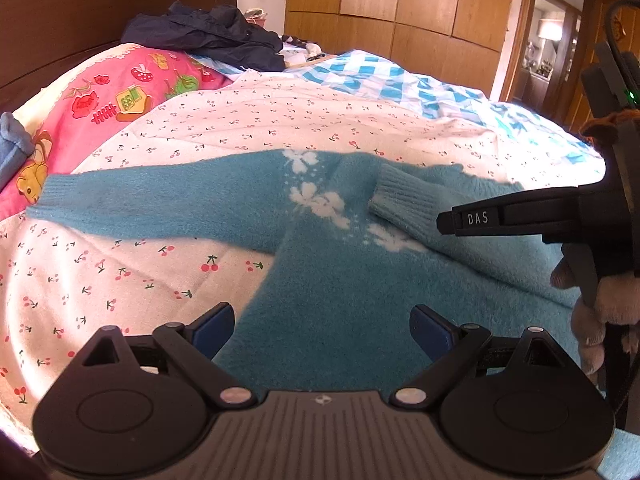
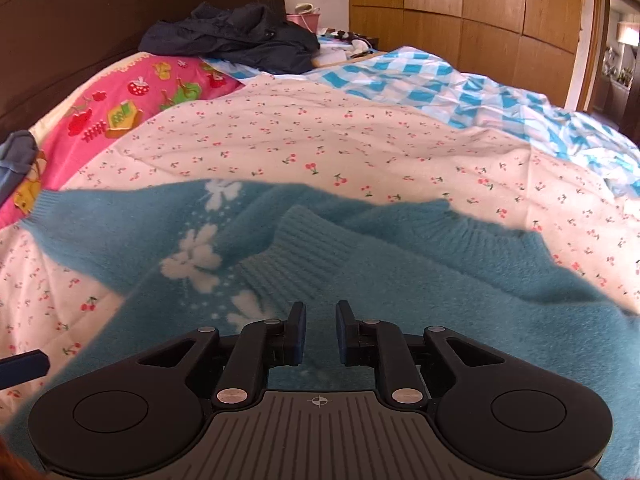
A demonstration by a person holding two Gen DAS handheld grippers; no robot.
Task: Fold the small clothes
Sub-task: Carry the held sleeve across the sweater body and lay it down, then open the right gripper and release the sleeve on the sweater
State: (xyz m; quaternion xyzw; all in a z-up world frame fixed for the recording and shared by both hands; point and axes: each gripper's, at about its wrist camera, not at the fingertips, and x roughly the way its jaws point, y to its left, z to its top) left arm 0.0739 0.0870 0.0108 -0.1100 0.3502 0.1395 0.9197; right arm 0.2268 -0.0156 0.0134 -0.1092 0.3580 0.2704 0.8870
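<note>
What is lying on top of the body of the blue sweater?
One sleeve is folded across the blue sweater, its ribbed cuff near the white flowers. The sleeve hides the knit beneath it.

Both wrist views, low (close), share sweater (image 1: 360,280).

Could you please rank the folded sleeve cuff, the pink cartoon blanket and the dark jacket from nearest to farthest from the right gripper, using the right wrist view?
1. Folded sleeve cuff, just ahead of the right gripper, lying on the blue sweater.
2. Pink cartoon blanket, farther back on the left.
3. Dark jacket, farthest, heaped near the headboard.
</note>
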